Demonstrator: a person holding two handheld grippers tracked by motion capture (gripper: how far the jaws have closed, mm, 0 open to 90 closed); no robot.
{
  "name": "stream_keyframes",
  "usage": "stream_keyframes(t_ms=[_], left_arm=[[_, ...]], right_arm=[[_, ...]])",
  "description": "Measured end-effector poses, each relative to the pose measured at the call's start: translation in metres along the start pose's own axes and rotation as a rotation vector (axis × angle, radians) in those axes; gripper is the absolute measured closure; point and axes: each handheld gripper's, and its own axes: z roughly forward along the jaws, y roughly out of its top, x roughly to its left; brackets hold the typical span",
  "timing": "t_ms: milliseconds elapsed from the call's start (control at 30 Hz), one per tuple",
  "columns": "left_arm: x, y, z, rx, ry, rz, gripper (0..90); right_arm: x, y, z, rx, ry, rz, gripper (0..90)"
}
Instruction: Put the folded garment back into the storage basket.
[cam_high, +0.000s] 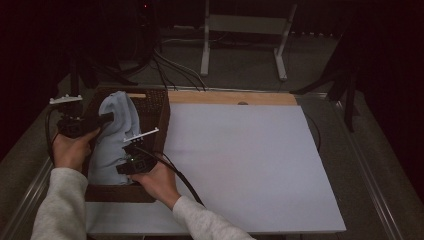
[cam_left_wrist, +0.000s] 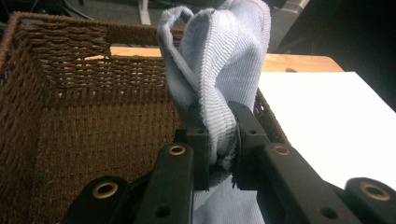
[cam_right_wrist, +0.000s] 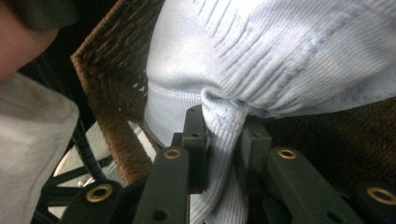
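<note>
A pale blue ribbed cloth hangs up out of a brown wicker basket at the table's left. My left gripper is shut on the cloth's upper part, holding it above the basket. In the left gripper view the cloth is bunched between the jaws of that gripper. My right gripper is shut on the cloth's lower part, near the basket's front right. The right gripper view shows a fold of the cloth pinched in its jaws.
A white board covers the table to the right of the basket, with a wooden strip along its far edge. Cables and a white frame lie on the floor beyond. A grey sleeve is close by the basket's corner.
</note>
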Motion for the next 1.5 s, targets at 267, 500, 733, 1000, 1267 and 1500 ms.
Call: stream_keyframes(t_ms=[267, 500, 733, 1000, 1267, 1500], left_arm=[[0.0, 0.001, 0.002, -0.094, 0.009, -0.069, 22.6], [-0.006, 0.001, 0.003, -0.078, -0.008, -0.032, 4.4], [-0.009, 0.001, 0.007, -0.073, -0.019, -0.024, 0.5], [-0.016, 0.0, 0.01, -0.076, -0.007, 0.0, 0.1], [-0.022, -0.001, 0.016, -0.076, 0.004, 0.016, 0.1], [-0.027, -0.003, 0.019, -0.082, -0.009, 0.03, 0.1]], right_arm=[[0.009, -0.002, -0.007, -0.101, -0.033, -0.072, 26.4], [0.006, -0.003, -0.009, -0.094, 0.016, -0.085, 15.1], [0.006, -0.004, -0.011, -0.099, 0.026, -0.112, 11.4], [0.004, -0.004, -0.019, -0.124, 0.01, -0.15, 8.3], [-0.003, -0.005, -0.027, -0.142, -0.016, -0.173, 5.8], [-0.012, -0.005, -0.037, -0.156, -0.032, -0.179, 4.8]])
